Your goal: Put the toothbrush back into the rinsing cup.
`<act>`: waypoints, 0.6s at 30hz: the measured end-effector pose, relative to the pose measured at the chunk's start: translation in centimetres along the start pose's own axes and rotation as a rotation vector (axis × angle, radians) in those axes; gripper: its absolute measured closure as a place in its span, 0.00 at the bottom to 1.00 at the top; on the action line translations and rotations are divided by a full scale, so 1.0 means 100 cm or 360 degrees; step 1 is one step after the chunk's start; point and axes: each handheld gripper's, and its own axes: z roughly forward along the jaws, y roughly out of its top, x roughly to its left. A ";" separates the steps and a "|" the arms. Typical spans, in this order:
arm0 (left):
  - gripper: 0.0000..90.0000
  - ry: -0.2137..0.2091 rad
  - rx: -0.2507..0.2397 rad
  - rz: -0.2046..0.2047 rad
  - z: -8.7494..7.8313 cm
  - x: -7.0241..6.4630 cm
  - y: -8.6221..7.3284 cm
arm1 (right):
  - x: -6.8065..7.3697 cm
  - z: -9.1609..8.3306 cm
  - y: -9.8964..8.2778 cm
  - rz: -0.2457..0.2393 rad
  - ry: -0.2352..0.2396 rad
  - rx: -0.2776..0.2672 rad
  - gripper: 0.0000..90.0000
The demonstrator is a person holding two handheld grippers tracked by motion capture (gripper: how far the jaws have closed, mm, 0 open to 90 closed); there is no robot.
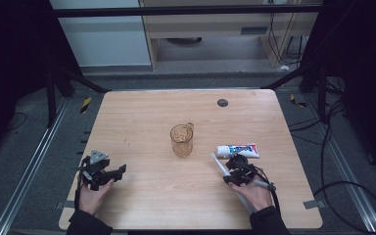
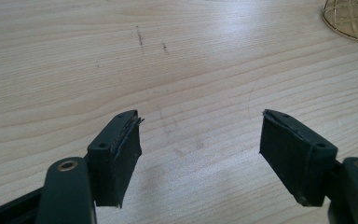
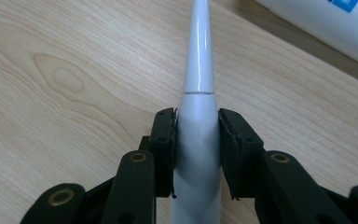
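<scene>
Hands, two, both entering from the near edge of your table [image 1: 142,105]. Your right gripper [image 1: 239,172] sits low over the near right part of the wood, its jaws clamped on both sides of a white electric toothbrush [image 3: 196,140]; the pads press the thick handle just below the seam where the slim neck begins. Toothbrush: glossy white, tapering, lying nearly flat, neck pointing away from you toward the amber glass mug [image 1: 181,139]. Just beyond the gripper lies a white toothpaste tube [image 1: 238,150] with blue and red print, near the brush but apart from it. Your left gripper [image 1: 100,170] rests at the near left, jaws spread wide over bare wood. Open board lies between your hands and ahead to the mug; the right edge is close.
</scene>
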 end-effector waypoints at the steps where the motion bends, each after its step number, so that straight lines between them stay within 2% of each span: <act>1: 0.31 0.0000 0.0000 0.0000 0.000 0.000 0.000 | 0.000 -0.001 0.000 0.0013 0.0000 -0.0010 0.75; 9: 0.31 -0.0002 -0.0001 0.0000 0.000 0.000 0.000 | -0.003 -0.016 0.000 0.0025 0.0000 -0.0146 0.75; 18: 0.31 -0.0004 -0.0002 0.0000 0.000 -0.001 0.000 | -0.004 -0.035 0.002 0.0065 0.0042 -0.0301 0.76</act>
